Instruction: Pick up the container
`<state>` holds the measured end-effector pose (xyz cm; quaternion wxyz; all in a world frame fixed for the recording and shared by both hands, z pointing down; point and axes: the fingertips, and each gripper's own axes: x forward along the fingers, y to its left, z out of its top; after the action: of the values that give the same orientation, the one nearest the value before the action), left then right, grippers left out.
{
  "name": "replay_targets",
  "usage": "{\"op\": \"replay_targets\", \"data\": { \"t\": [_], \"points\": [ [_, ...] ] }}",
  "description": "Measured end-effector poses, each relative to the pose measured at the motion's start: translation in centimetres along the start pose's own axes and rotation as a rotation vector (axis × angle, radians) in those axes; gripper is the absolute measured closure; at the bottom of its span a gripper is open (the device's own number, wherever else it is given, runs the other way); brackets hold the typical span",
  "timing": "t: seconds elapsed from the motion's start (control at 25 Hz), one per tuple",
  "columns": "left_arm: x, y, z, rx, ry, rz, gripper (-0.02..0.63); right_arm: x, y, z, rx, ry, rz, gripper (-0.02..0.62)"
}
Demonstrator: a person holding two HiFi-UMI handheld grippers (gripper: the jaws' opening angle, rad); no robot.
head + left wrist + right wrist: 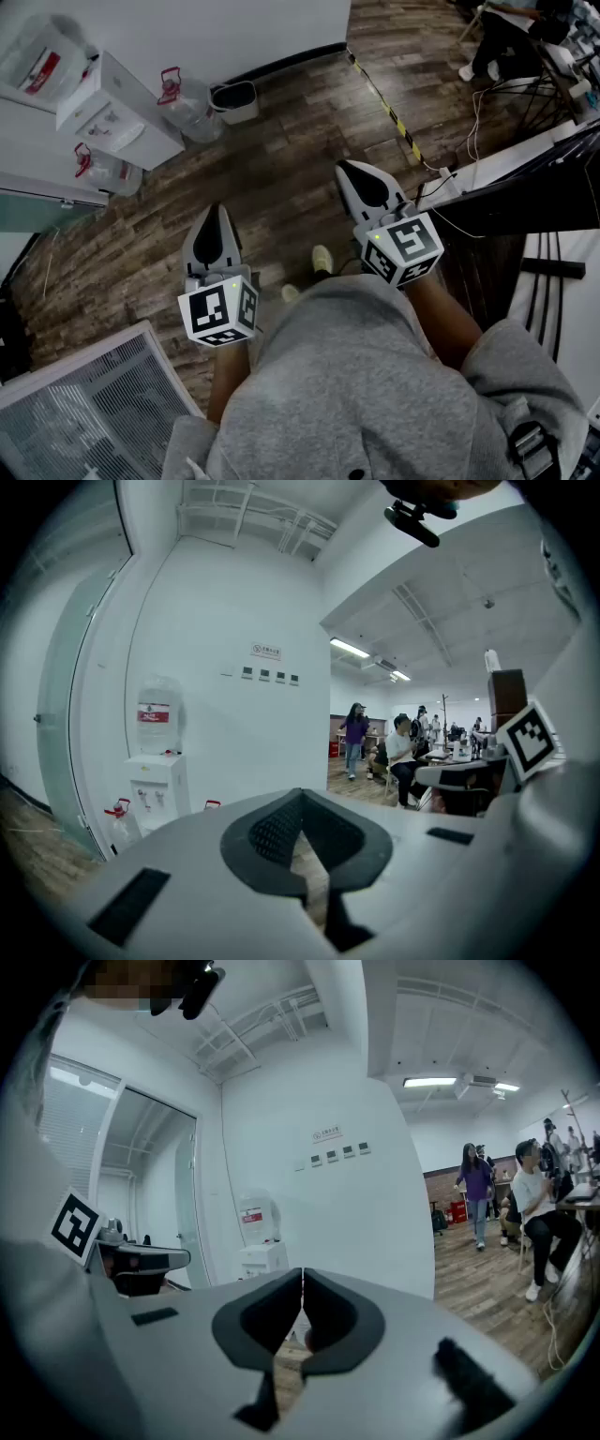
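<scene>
Left gripper point(301, 797): jaws pressed together, nothing between them.
Water dispenser point(156, 785): white, against the wall at left, a bottle on top.
Wall switches point(270, 675): a short row on the white wall.
Standing person point(355, 735): purple top, on the wooden floor.
Seated person point(403, 757): white top, near the desks at right.

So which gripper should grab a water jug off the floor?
Probably the left. The left gripper, shut and empty, is on the same side as the water jugs beside the dispenser. The right gripper, also shut and empty, would have to reach across.
</scene>
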<state>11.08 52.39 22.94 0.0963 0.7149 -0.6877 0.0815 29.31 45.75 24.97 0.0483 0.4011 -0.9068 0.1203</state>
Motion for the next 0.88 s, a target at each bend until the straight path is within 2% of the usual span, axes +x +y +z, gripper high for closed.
{"op": "replay_targets", "data": {
  "t": [0.52,0.88],
  "points": [
    [1.9,0.6,0.2,-0.033,0.022,0.042,0.592,1.7,-1.3,1.1,-0.003,-0.011,0.055,0.571],
    [3.0,-0.2,0.7,-0.030,0.029,0.065,0.592,2.5,-3.4,1.3,0.047,-0.027,0.078,0.571]
  ]
}}
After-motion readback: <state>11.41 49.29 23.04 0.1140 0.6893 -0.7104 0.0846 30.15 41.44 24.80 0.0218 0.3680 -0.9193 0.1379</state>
